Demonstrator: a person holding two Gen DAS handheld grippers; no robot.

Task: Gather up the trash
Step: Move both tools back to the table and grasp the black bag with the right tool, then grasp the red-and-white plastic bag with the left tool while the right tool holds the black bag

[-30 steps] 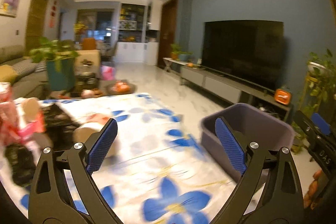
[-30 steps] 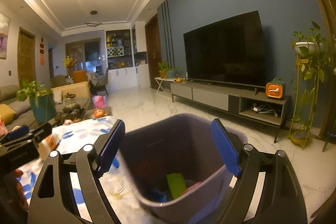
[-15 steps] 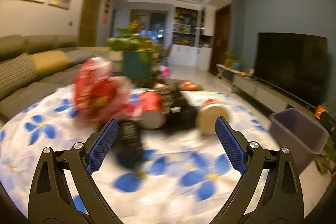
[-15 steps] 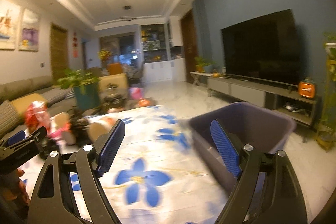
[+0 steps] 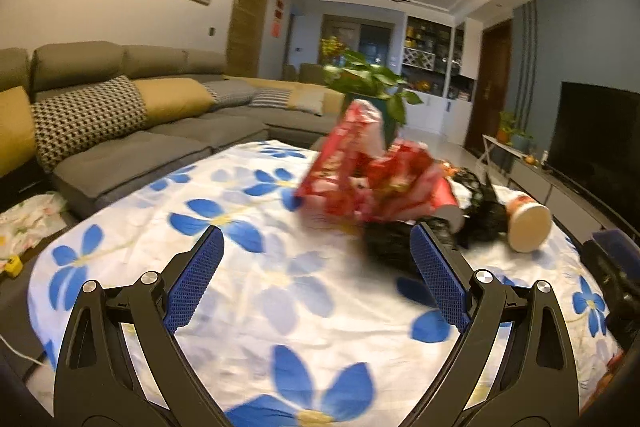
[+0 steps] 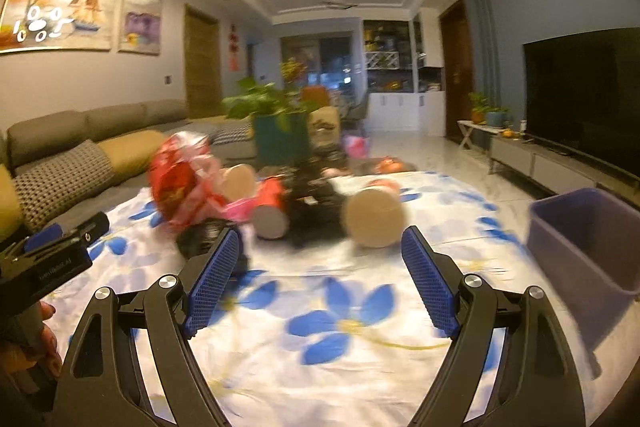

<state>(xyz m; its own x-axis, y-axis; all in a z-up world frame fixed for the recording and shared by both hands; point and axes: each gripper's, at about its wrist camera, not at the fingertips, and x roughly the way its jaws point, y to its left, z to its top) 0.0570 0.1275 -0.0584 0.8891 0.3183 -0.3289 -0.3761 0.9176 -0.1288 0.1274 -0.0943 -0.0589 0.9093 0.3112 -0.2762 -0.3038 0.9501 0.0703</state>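
A pile of trash lies on the table with the white, blue-flowered cloth point(image 5: 256, 291): crumpled red wrappers point(image 5: 360, 171), black plastic point(image 5: 392, 247) and a tipped paper cup point(image 5: 528, 223). In the right wrist view the red wrappers point(image 6: 180, 187), a red can point(image 6: 272, 207) and the paper cup point(image 6: 374, 215) lie ahead, and the purple bin point(image 6: 588, 239) stands at the right. My left gripper point(image 5: 316, 279) is open and empty, just short of the pile. My right gripper point(image 6: 320, 283) is open and empty, facing the cup. The left gripper's body point(image 6: 48, 259) shows at the left edge.
A grey sofa point(image 5: 132, 131) with cushions runs along the left. A potted plant in a teal pot point(image 6: 280, 131) stands behind the pile. A TV point(image 6: 584, 95) on a low cabinet lines the right wall. The table edge drops off beside the bin.
Both grippers have swung left, away from the bin and toward the trash pile. The bin has left the left wrist view and moved to the right edge of the right wrist view.
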